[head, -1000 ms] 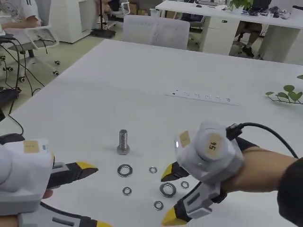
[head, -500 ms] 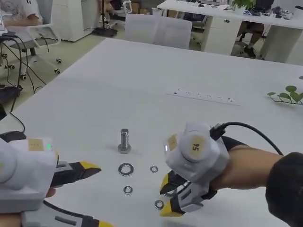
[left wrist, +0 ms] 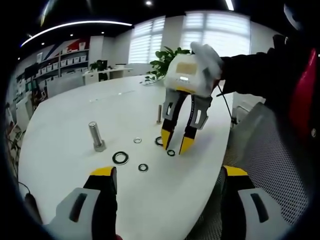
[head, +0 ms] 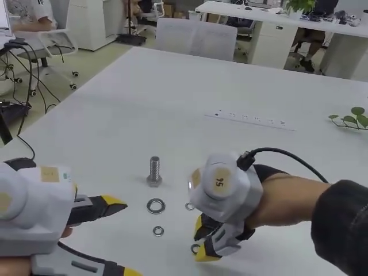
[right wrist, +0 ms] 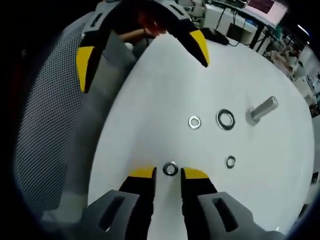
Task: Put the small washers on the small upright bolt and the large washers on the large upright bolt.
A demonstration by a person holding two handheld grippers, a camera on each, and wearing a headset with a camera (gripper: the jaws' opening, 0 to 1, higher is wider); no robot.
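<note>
**Mate:** Where has your right gripper (right wrist: pixel 169 173) got to?

**Me:** Down at the table (head: pixel 172 103), close to my edge. A second ago its jaws were spread wide above the washers. Now they've drawn in to a narrow gap with the tips low at the surface. A small washer (right wrist: pixel 170 168) lies flat in that gap. In the right gripper view I can see a sliver of white on each side of it, so I haven't pinched it.

**Mate:** And the other one?

**Me:** My left gripper (left wrist: pixel 168 172) hangs low on my left, much where it was. Its jaws are wide apart with nothing between them.

**Mate:** Has anything on the table shifted?

**Me:** Nothing that I can see. The large bolt (head: pixel 154 171) stands upright, its shank bare. A large washer (head: pixel 156 205) lies just in front of it on my side. A second small washer (head: pixel 158 231) is nearer me still, and a third small washer (head: pixel 190 206) sits just beside the right gripper's housing. The second large washer (left wrist: pixel 159 141) was plain in the head view a second ago and is now covered there by my hand. The left gripper view has it lying partly behind one right jaw. The small bolt (left wrist: pixel 159 114) stands upright beyond it.
</note>
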